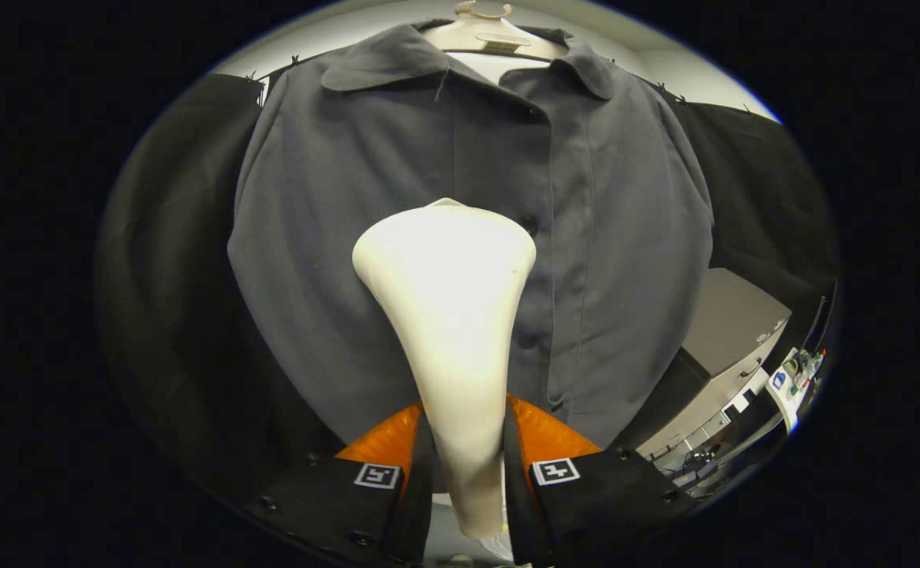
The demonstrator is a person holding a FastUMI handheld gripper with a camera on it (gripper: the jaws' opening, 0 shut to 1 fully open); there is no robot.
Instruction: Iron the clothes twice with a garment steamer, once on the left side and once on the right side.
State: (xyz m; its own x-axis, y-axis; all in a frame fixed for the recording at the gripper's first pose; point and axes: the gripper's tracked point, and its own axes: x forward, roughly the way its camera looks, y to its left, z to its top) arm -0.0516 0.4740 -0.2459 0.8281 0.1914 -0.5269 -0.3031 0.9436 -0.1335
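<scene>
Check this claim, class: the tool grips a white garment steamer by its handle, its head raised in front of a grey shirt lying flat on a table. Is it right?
One detail is wrong. In the gripper view the grey shirt hangs on a hanger, not flat on a table. The rest stands: the tool is shut on the white garment steamer by its handle, head raised before the shirt.

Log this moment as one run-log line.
tongs: shut on white garment steamer | steamer head: against grey button-up shirt, near its button placket | shirt: hanging on pale hanger

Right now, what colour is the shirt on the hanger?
Plain dark grey button-front shirt, clearest in the gripper view.
</scene>
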